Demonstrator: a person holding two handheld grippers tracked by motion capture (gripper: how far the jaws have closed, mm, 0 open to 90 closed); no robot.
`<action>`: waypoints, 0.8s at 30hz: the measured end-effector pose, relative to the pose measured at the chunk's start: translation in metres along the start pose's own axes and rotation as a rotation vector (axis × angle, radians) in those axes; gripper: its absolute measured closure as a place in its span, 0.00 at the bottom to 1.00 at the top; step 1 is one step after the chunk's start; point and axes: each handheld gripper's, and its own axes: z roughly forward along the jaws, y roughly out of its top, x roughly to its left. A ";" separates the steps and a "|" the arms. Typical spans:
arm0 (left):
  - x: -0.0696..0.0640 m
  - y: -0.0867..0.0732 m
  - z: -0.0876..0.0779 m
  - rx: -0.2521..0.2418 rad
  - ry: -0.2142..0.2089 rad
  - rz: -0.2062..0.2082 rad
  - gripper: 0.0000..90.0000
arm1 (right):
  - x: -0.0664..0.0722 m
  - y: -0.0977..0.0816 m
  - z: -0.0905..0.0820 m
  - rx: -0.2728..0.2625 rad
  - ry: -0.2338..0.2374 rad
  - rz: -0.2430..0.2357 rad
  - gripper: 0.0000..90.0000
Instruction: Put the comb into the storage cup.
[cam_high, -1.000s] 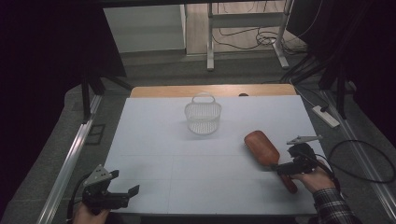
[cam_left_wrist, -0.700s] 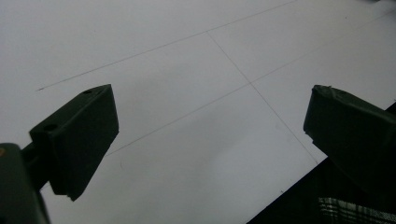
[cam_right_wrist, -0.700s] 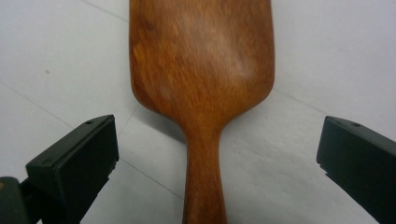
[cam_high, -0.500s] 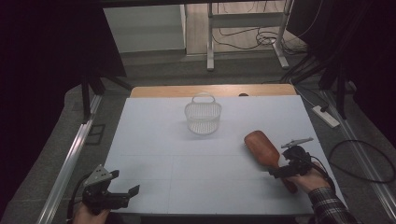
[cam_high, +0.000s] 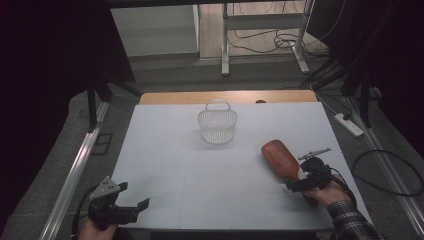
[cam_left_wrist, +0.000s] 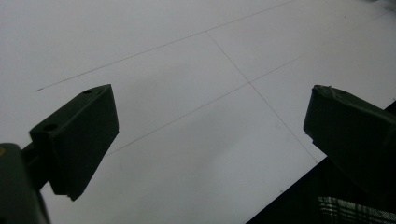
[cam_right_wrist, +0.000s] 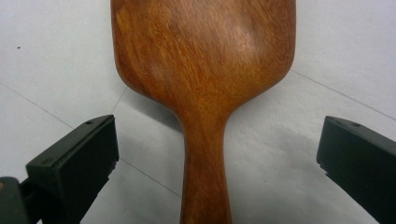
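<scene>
A wooden paddle brush (cam_high: 280, 157) lies on the white table (cam_high: 165, 165) at the right, head pointing away and to the left. Over its handle sits my right gripper (cam_high: 296, 181), open. In the right gripper view the handle (cam_right_wrist: 205, 186) runs up between the two spread jaws to the broad head (cam_right_wrist: 205, 70), and neither jaw touches it. At the table's near left corner my left gripper (cam_high: 134, 196) is open, with nothing but bare table between its jaws (cam_left_wrist: 210, 126).
A white mesh basket (cam_high: 217, 125) with a handle stands upright at the far middle of the table. A wooden strip (cam_high: 225, 96) runs along the far edge. A power strip (cam_high: 350, 125) and cables lie on the floor at the right.
My right gripper has crept a little forward and left along the brush handle. The left gripper and the basket have stayed put.
</scene>
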 end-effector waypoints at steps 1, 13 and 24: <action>0.000 0.000 0.000 0.001 0.001 0.001 0.05 | 0.000 0.000 0.000 0.006 -0.002 0.002 0.00; 0.000 0.000 0.000 0.001 0.002 0.003 0.05 | 0.005 0.002 0.004 0.024 -0.009 -0.013 0.01; -0.001 0.000 0.001 0.005 0.003 0.008 0.05 | 0.007 0.003 0.001 0.029 -0.015 -0.018 0.38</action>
